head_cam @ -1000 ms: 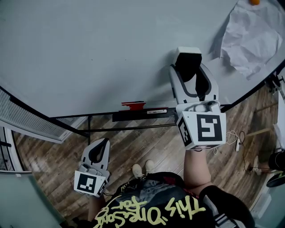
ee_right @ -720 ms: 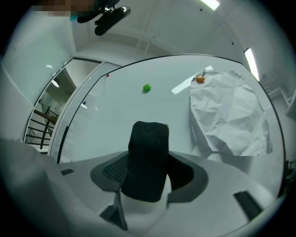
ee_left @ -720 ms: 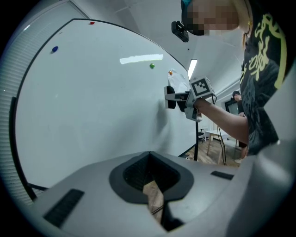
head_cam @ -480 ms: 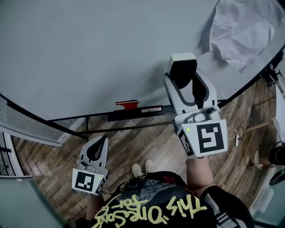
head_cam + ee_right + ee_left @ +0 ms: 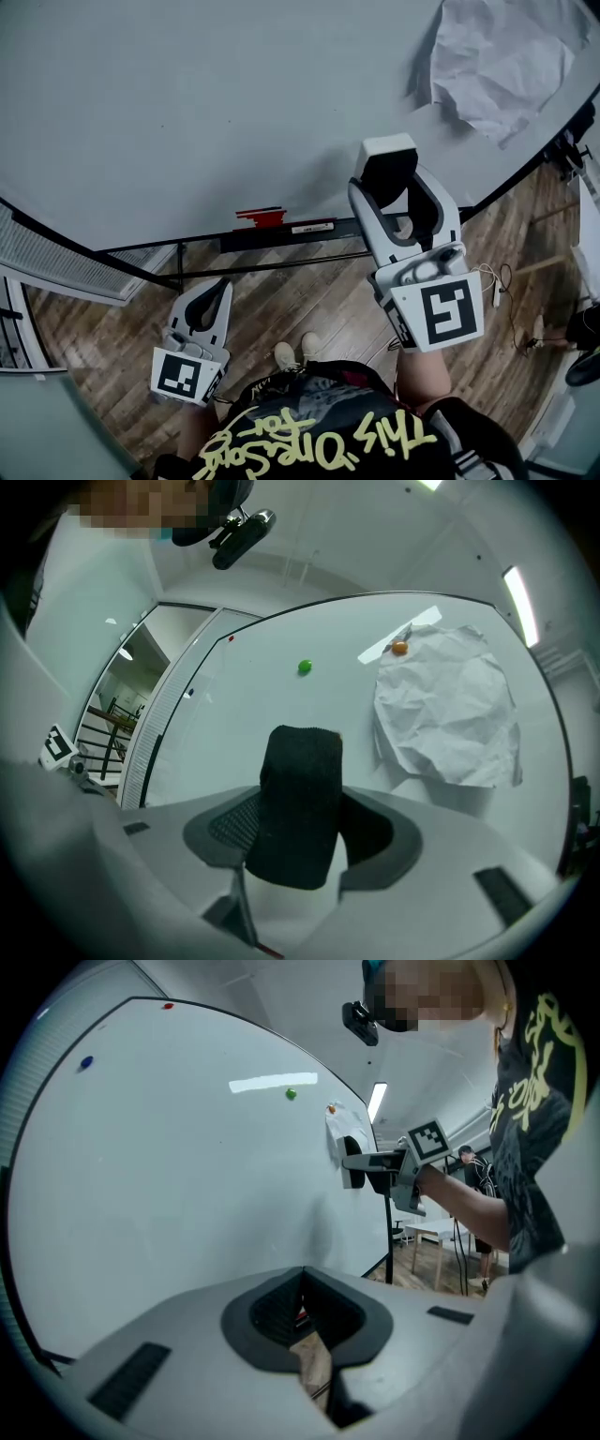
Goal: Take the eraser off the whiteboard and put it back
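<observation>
My right gripper (image 5: pixel 392 187) is shut on the eraser (image 5: pixel 384 165), a black felt block with a white back. It holds the eraser upright in front of the whiteboard (image 5: pixel 187 112), above the board's lower edge. In the right gripper view the eraser (image 5: pixel 300 799) stands between the jaws, and whether it touches the board (image 5: pixel 281 696) I cannot tell. My left gripper (image 5: pixel 215 292) hangs low over the wood floor, jaws together and empty. The left gripper view shows the right gripper (image 5: pixel 373 1161) with the eraser (image 5: pixel 353 1162) near the board.
A crumpled paper sheet (image 5: pixel 506 66) is stuck to the board at the upper right under an orange magnet (image 5: pixel 400 649), with a green magnet (image 5: pixel 305 667) to its left. The tray (image 5: pixel 281 231) under the board holds a red marker (image 5: pixel 261 217). A slatted panel (image 5: pixel 47 253) stands at the left.
The right gripper with the eraser has come down a little along the board towards its lower edge. The left gripper has shifted only slightly.
</observation>
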`<act>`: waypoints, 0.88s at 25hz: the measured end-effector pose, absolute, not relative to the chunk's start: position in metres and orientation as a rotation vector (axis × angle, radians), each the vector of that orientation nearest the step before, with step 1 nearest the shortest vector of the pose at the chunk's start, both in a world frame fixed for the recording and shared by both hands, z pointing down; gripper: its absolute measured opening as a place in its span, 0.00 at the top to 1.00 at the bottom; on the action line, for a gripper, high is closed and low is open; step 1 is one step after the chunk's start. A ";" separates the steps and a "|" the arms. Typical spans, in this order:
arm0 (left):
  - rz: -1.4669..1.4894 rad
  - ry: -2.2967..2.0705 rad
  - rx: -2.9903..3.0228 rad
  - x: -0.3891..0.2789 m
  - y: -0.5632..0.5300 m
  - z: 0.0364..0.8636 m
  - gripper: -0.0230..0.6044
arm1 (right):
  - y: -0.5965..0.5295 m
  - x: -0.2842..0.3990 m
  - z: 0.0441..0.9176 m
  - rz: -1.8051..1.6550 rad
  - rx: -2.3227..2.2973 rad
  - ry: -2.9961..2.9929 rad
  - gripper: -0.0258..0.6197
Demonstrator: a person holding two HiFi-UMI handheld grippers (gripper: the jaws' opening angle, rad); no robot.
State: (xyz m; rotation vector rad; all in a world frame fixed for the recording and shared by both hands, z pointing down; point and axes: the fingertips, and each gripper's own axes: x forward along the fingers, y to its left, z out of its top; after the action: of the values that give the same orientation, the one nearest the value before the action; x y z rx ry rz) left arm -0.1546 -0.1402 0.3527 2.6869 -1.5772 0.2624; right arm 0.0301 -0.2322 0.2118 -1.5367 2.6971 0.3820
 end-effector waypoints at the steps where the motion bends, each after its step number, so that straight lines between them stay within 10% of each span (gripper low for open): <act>1: 0.264 -1.576 2.689 -0.154 -0.141 0.352 0.95 | -0.230 0.031 0.214 0.387 -1.534 2.707 0.58; 22: 0.336 -1.540 2.792 -0.146 -0.147 0.345 0.95 | -0.200 0.048 0.249 0.265 -1.433 2.770 0.58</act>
State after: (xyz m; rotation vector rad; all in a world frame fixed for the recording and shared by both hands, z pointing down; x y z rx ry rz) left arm -0.1461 -0.1467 0.3452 2.7916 -1.5399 0.3360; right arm 0.0484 -0.2005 0.2493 -1.4325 2.7698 0.2654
